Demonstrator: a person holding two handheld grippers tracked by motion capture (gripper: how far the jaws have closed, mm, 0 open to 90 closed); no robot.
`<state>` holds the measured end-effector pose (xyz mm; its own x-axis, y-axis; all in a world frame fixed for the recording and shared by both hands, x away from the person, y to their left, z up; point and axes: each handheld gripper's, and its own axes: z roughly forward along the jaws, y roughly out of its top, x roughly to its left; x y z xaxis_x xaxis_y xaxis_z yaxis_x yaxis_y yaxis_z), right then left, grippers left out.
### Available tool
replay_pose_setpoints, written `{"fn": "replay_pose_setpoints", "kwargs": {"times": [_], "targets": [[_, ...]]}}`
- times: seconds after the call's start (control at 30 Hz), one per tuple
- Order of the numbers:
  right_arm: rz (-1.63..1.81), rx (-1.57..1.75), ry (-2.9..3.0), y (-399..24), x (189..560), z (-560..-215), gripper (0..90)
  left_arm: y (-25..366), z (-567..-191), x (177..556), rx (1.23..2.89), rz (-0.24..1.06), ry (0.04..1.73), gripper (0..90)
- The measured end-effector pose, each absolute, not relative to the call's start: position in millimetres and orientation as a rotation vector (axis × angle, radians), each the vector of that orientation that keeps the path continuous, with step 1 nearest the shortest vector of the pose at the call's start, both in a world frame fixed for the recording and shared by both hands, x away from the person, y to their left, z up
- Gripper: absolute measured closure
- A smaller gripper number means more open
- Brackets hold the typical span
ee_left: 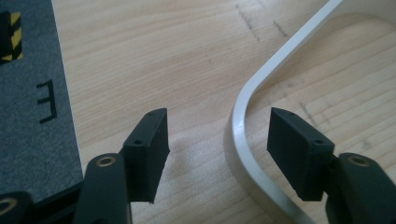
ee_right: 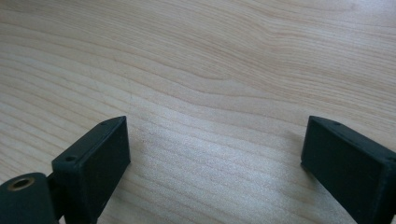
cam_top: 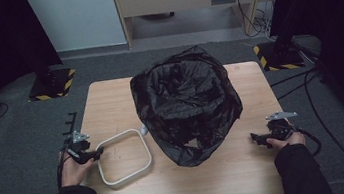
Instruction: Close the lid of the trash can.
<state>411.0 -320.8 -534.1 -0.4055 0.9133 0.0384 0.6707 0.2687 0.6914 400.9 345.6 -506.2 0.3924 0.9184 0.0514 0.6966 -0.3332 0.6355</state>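
A white rounded-square ring point(cam_top: 119, 135) lies flat on the wooden table point(cam_top: 221, 181), front left. My left gripper point(cam_top: 98, 154) is at the ring's left corner. In the left gripper view its jaws point(ee_left: 218, 116) straddle the white rim point(ee_left: 280, 56). Both pads stand apart from the rim, so the gripper is open. A large black plastic bag point(cam_top: 186, 105), crumpled and open at the top, stands in the middle of the table. My right gripper point(cam_top: 253, 139) rests low at the front right, pointing toward the bag. Its jaws point(ee_right: 219, 126) are open over bare wood.
The table's left edge point(ee_left: 70, 116) runs close beside my left gripper, with grey floor point(ee_left: 28, 140) beyond it. Two stands with yellow-black striped bases point(cam_top: 52, 85) sit on the floor at the far corners. Cables point(cam_top: 310, 89) trail on the right.
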Motion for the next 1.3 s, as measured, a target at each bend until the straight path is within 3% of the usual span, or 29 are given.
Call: {"fn": "replay_pose_setpoints", "kwargs": {"times": [0.37,0.53,0.9,1.3], "targets": [[0.906,1.394,2.177,-319,411,-538,2.9,339,-512,407,2.160,0.515,1.410,61.5],[0.914,1.391,2.170,-319,411,-539,2.4,337,-512,407,2.128,0.473,1.463,75.8],[0.912,1.390,2.173,-318,411,-539,1.9,341,-504,403,2.055,0.488,1.547,79.8],[0.909,1.389,2.181,-318,412,-539,0.5,344,-478,395,1.881,0.662,1.578,79.4]]}}
